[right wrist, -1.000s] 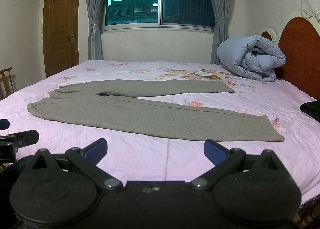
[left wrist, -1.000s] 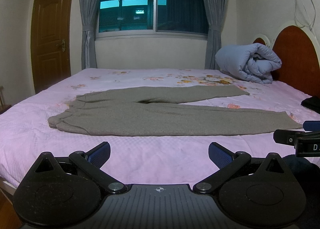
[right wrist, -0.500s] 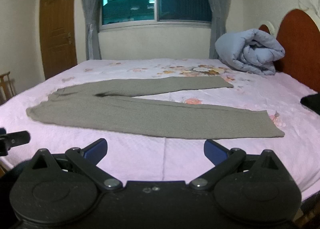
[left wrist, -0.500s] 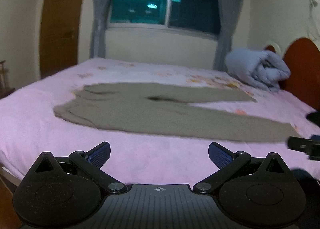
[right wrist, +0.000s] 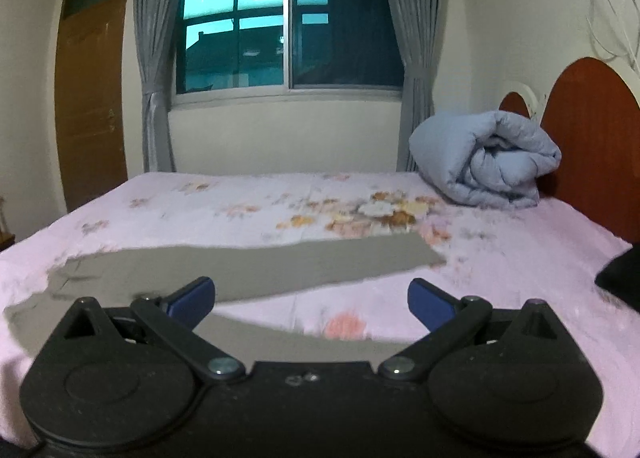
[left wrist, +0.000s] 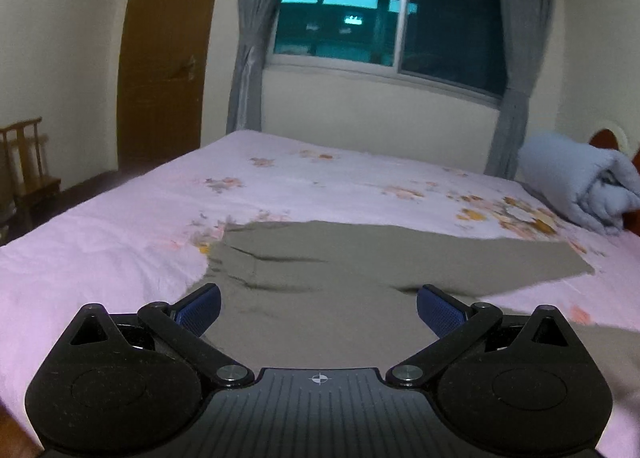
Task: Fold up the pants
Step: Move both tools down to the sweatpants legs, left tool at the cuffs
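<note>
Bed fills the lower half of both views, pink sheet with a floral print toward the middle; it serves as the landmark here. Behind the bed's far edge, a window with dark panes, grey curtains hanging at each side of it. Beyond the bed's left corner, a brown wooden door; a wooden chair stands on the floor off the bed's left side, seen in the left wrist view only. At the right end of the bed, a reddish-brown headboard rises against the wall. A rolled pale-blue quilt lies on the bed just in front of the headboard. Grey-olive pants lie flat on the bed's near half, waistband toward the door end, legs running toward the headboard end; far leg's cuff stops short of the quilt, well apart from it. In the right wrist view the two legs part, with a strip of pink sheet between them. A dark item sits at the bed's right edge, cut off by the frame, too little showing to identify. Left gripper hangs low over the pants near the waistband and crotch area, blue-padded fingers spread wide, nothing between them. Right gripper hangs over the near leg, further toward the headboard end, fingers likewise spread wide and holding nothing. Contact with the cloth cannot be judged from either view.
</note>
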Motion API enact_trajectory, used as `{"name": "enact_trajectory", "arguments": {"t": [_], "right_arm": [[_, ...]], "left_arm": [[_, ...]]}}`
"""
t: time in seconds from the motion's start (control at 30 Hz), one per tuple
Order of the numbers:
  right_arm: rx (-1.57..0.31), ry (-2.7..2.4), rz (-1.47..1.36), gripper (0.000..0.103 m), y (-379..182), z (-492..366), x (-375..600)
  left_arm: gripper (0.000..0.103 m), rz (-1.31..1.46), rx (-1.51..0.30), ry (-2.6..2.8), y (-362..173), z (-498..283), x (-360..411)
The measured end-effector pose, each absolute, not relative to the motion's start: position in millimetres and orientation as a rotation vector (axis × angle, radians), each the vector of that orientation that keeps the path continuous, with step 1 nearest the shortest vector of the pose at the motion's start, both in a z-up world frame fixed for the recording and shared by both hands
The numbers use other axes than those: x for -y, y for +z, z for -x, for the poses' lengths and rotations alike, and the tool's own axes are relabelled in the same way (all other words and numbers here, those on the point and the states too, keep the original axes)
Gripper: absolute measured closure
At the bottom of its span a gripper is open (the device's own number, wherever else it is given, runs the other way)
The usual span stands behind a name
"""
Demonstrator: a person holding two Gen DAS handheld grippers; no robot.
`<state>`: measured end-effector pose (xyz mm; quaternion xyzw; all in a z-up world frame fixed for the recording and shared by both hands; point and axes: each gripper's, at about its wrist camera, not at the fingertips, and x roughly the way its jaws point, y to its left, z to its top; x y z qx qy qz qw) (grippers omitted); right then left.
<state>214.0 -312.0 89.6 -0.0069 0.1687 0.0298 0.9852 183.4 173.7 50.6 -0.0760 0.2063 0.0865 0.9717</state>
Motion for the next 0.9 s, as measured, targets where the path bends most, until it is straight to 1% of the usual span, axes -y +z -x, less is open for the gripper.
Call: {"name": "enact_trajectory", "arguments": {"t": [0.13, 0.3, 0.5, 0.6, 0.63, 0.7, 0.77, 0.9], "right_arm": [[-0.338, 0.068, 0.004, 0.006, 104.2, -259.5, 305.9], [-0.359, 0.079, 0.006, 0.006, 103.5, -328.4, 284.1], [-0.422, 0.101, 0.039, 0.006, 68.4, -411.9, 246.1], [-0.462, 0.110, 0.056, 0.006, 43.2, -451.4, 231.4], [-0.476, 0.110, 0.058, 0.006, 35.2, -462.9, 229.1], [-0.499, 0.110, 0.055, 0.006, 21.5, -482.2, 225.3], [-0.516, 0.109, 0.051, 0.006, 10.1, -495.4, 221.4], [-0.534, 0.112, 0.051, 0.006, -5.8, -509.2, 220.0]], "left_arm": [[0.000, 0.131, -0.409, 0.232, 47.7, -240.2, -211.2], [0.000, 0.132, -0.473, 0.205, 26.2, -324.1, -257.3], [0.000, 0.154, -0.550, 0.226, -20.1, -430.0, -310.0], [0.000, 0.167, -0.586, 0.224, -43.7, -467.4, -325.9], [0.002, 0.175, -0.601, 0.219, -50.8, -479.6, -331.2], [0.020, 0.195, -0.643, 0.209, -63.8, -502.7, -338.6], [0.026, 0.211, -0.685, 0.208, -75.7, -523.7, -343.2], [0.027, 0.199, -0.737, 0.215, -92.1, -552.2, -347.7]]}}
